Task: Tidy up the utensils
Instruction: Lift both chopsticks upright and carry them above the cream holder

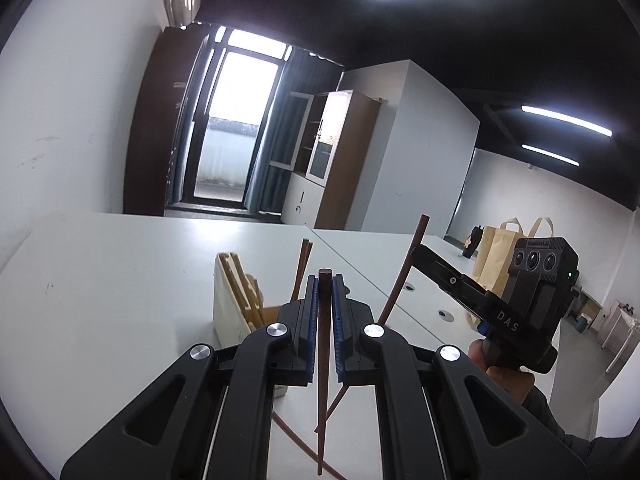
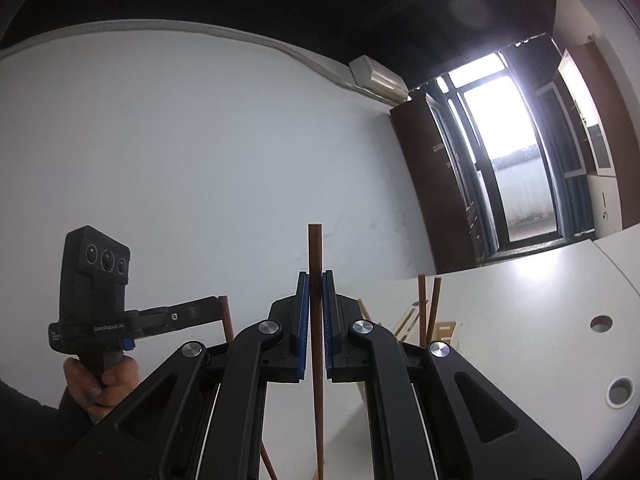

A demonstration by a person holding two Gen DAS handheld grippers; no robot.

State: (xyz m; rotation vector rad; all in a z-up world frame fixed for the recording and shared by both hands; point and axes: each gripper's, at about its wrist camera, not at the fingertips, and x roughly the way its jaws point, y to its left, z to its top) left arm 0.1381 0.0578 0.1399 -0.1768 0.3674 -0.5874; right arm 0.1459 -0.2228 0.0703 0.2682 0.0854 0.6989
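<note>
Two inscriptions can be read with confidence. In the left wrist view, at the lower right of the frame, the pale letters "DAS" are seen on the black body of the right gripper (image 1: pixel 420 254), below its three-lens camera block. In the right wrist view, at the lower left of the frame, "GenRobot.AI" is printed in small light letters on the side of the left gripper (image 2: pixel 222 312). A line of print along the top edge of the camera block in the left wrist view is too small to be read.

Office; white desks (image 1: pixel 140 264); glass-door cabinet (image 1: pixel 332 140)
</note>
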